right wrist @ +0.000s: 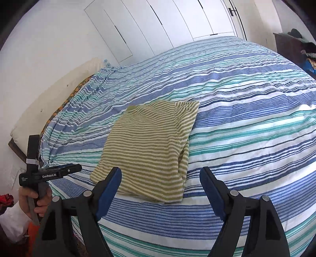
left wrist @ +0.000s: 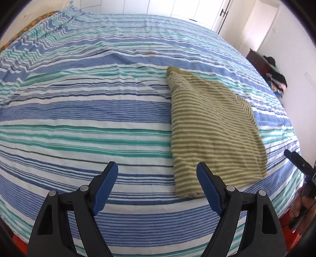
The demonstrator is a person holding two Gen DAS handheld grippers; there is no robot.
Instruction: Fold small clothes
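Two near, downward wrist views sharing the striped garment (left wrist: 213,130) on the bed (right wrist: 246,110)

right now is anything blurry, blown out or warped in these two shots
Left wrist view: strong fisheye bulges the striped bedspread; the wardrobe doors are blown out; the green striped garment looks slightly soft. Right wrist view: same bulge, black corners, white wall washed out, garment sharper.

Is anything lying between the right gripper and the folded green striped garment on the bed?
Nothing visible. The right gripper hangs open just short of the green striped garment, with only bare striped bedspread between them.
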